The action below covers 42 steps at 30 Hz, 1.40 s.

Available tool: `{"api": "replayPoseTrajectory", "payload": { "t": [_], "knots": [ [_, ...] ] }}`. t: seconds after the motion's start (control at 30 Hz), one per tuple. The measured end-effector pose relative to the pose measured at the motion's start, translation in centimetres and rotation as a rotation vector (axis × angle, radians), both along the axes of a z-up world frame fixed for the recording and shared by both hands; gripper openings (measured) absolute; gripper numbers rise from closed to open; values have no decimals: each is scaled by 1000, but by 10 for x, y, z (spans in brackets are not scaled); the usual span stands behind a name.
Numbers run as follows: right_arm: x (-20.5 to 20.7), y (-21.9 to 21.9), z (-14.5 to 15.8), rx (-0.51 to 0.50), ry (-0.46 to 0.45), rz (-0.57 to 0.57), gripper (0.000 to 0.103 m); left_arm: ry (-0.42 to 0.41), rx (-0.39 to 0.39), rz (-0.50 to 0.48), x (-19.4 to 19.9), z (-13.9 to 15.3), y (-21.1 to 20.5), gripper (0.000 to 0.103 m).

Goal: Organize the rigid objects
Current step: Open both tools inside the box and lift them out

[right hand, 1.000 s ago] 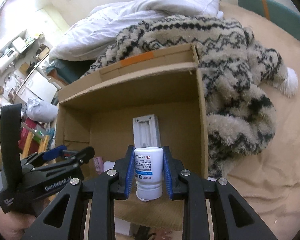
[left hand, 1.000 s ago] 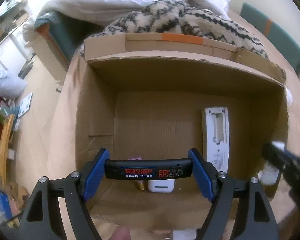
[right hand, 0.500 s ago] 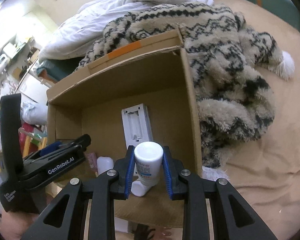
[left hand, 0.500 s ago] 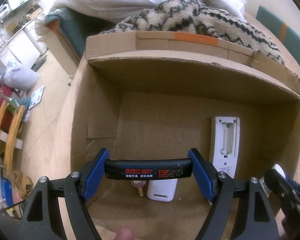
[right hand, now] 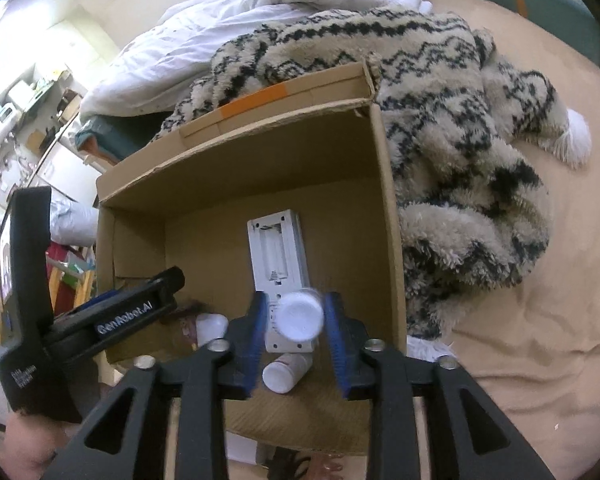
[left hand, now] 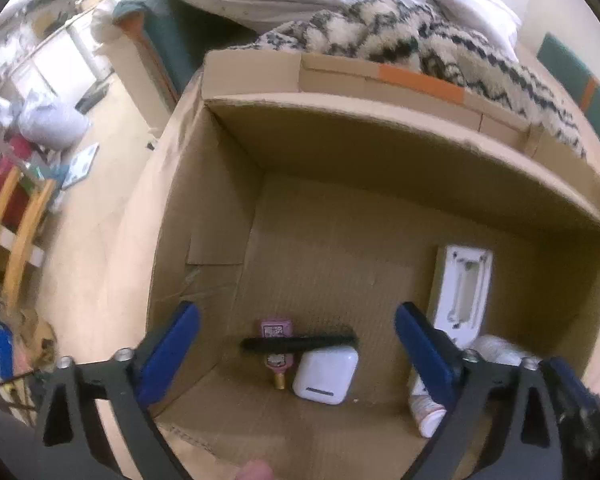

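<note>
Over the open cardboard box [left hand: 380,108] my left gripper [left hand: 296,316] hangs with its jaws opening wide and nothing between them. The black bar [left hand: 296,343] lies on the box floor across a pink bottle [left hand: 277,360] and a white case [left hand: 326,370]. My right gripper [right hand: 296,300] is opening too. A white bottle [right hand: 301,316], blurred, sits loose between its pads, clear of both. A second white bottle [right hand: 286,370] lies on the floor below it. A white battery holder [right hand: 278,250] lies along the box's right side.
The box [right hand: 388,240] rests on a tan bed sheet [right hand: 520,360]. A patterned fleece blanket [right hand: 460,140] and a white duvet [right hand: 240,20] are piled behind and to its right. To the left, the left gripper's body [right hand: 140,308] reaches over the box rim.
The left jaws spread and the black bar dropped onto the items in the box. The right jaws parted and the white bottle came free between them.
</note>
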State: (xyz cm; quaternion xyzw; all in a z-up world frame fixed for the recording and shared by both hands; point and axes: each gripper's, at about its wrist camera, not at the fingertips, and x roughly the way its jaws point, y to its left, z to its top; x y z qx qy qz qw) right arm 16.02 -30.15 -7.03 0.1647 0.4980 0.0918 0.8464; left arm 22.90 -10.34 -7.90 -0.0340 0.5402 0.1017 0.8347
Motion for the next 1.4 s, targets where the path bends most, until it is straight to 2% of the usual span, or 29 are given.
{"api": "replayPoseTrajectory", "payload": {
  "t": [0.03,0.07,0.13,0.2,0.53,0.63,0.77,0.87,0.97,1.13,1.27,1.4],
  "knots": [
    [-1,0,2,37,-13,8,77,-1,-3,4,0,1,0,100],
    [0,0,3,49,-17,10,81,-1,-10,6,0,2,1,102],
    [-1,2,8,19,-41,8,99,-5,-21,11,1,3,2,102],
    [-2,1,11,36,-58,13,103,-13,-26,13,1,6,2,102],
    [-5,-13,22,131,-104,-14,103,-56,-63,-23,-11,28,-1,102],
    [-8,-11,27,110,-132,-4,103,-75,-76,-48,-17,37,-2,102],
    [-16,-7,34,53,-163,21,103,-106,-37,-93,-26,49,-4,102],
    [-26,-6,39,27,-181,27,103,-128,-50,-111,-36,55,0,102],
    [-37,-8,40,41,-174,26,103,-145,-58,-132,-51,60,6,102],
    [-61,-1,42,-35,-171,25,103,-146,-90,-158,-78,63,21,102],
    [-77,-2,39,-29,-160,14,103,-152,-104,-180,-96,66,36,102],
    [-90,-4,31,-17,-131,-12,103,-170,-58,-195,-118,66,47,102]
  ]
}}
